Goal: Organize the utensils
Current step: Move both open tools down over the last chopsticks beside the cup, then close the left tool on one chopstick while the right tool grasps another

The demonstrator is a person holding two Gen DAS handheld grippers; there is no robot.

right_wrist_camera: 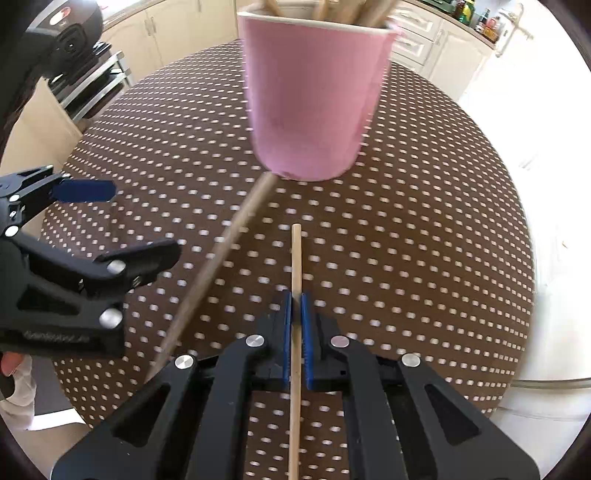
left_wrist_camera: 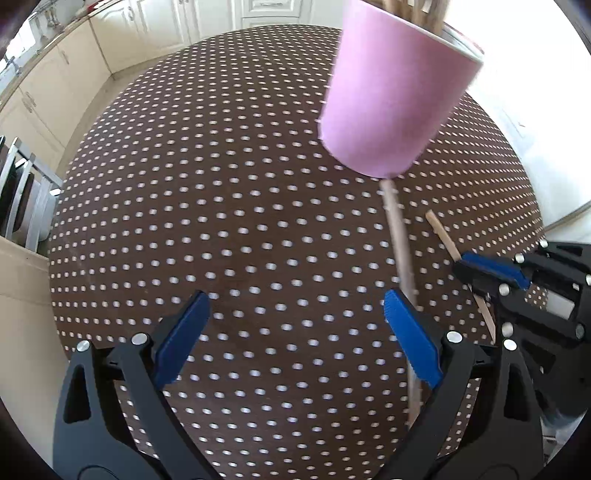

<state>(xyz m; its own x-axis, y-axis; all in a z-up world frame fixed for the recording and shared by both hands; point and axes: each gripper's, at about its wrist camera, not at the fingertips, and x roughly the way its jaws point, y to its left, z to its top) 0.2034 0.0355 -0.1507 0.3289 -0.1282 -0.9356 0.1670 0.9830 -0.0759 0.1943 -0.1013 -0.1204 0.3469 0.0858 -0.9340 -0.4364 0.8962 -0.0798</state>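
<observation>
A pink cup [left_wrist_camera: 391,96] with several wooden sticks in it stands on the round brown dotted table [left_wrist_camera: 221,206]; it also shows in the right wrist view [right_wrist_camera: 314,96]. One wooden stick [left_wrist_camera: 400,258] lies on the table from the cup's base toward me, also in the right wrist view [right_wrist_camera: 218,266]. My left gripper [left_wrist_camera: 295,314] is open and empty, its right finger beside that stick. My right gripper [right_wrist_camera: 296,299] is shut on another wooden stick [right_wrist_camera: 296,258], pointing at the cup. In the left wrist view the right gripper [left_wrist_camera: 476,269] holds that stick [left_wrist_camera: 443,232].
Cream kitchen cabinets [left_wrist_camera: 74,70] run behind the table. A rack with dark plates [left_wrist_camera: 22,199] stands at the left. A dark appliance [right_wrist_camera: 70,33] and bottles [right_wrist_camera: 476,14] sit on counters. The left gripper shows in the right wrist view [right_wrist_camera: 122,225].
</observation>
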